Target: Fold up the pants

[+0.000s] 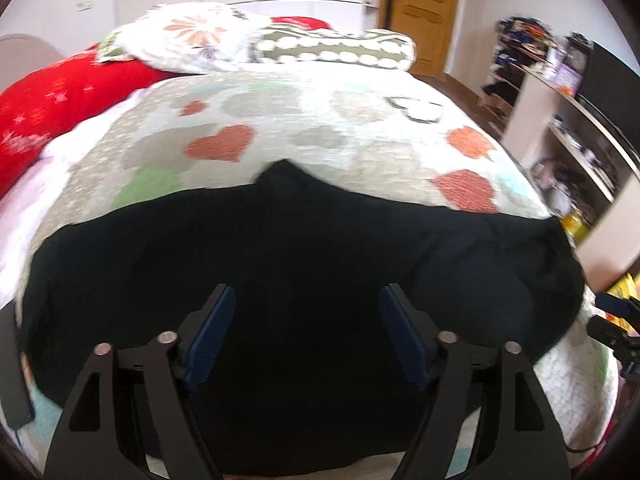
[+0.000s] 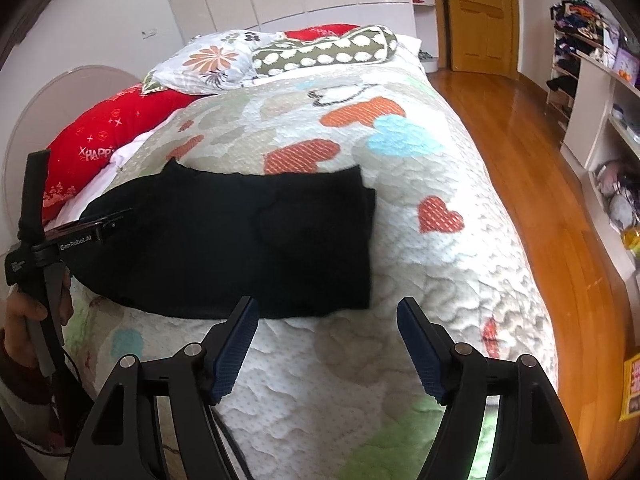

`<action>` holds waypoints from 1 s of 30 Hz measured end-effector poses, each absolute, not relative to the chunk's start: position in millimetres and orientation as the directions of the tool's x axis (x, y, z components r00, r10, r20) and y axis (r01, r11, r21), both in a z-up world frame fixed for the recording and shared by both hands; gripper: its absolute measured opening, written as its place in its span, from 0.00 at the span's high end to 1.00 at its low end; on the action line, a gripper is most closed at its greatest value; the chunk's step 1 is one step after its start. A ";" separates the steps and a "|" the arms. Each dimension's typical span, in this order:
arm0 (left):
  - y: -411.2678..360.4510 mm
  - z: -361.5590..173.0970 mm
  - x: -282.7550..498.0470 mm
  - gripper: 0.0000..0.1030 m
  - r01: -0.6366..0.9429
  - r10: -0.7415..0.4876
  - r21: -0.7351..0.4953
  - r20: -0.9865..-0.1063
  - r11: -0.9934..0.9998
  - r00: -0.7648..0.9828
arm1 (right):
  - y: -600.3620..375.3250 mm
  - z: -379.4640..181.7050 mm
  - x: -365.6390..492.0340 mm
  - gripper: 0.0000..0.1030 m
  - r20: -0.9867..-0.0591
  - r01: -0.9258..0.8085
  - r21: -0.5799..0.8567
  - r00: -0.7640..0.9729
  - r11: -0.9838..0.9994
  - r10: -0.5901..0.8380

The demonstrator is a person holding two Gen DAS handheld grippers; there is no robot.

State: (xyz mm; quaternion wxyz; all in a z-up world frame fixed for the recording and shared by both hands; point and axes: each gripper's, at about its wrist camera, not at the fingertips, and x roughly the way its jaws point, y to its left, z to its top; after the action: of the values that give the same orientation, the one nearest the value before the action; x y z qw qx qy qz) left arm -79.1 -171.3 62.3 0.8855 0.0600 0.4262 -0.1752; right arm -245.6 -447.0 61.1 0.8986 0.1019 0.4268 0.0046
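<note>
Black pants (image 2: 240, 240) lie folded flat across the near end of the bed, long side running left to right. In the left wrist view the pants (image 1: 300, 260) fill the lower half of the picture. My left gripper (image 1: 307, 300) hovers over their middle, open, with nothing between its blue pads. My right gripper (image 2: 327, 312) stands open over the bare quilt just in front of the pants' near right corner, holding nothing. The left gripper's body (image 2: 76, 236) and the hand on its handle show at the left edge of the right wrist view.
A quilt with coloured hearts (image 2: 400, 200) covers the bed. Patterned pillows (image 2: 280, 56) and a red cushion (image 2: 104, 132) lie at the far end. To the right are a wooden floor (image 2: 540, 200), shelves (image 2: 600, 92) and a wooden door (image 2: 480, 12).
</note>
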 end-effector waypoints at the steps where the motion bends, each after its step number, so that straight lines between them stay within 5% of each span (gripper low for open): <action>1: -176.4 62.1 -79.5 0.23 0.382 -0.280 -0.056 -0.778 0.923 0.562 | -449.9 59.7 -247.1 0.29 -0.768 0.086 0.192 0.634 0.978 0.095; 30: -261.6 53.2 -61.9 0.23 0.545 -0.349 -0.034 -0.801 0.838 0.487 | -457.2 33.8 -234.7 0.23 -0.756 0.095 0.322 0.625 0.942 0.195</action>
State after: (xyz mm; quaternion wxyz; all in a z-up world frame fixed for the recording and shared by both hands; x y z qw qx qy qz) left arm -61.9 -261.6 53.2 0.8548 0.1127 0.4339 -0.2615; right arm -234.7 -457.2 33.8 0.8856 0.1681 0.4320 0.0281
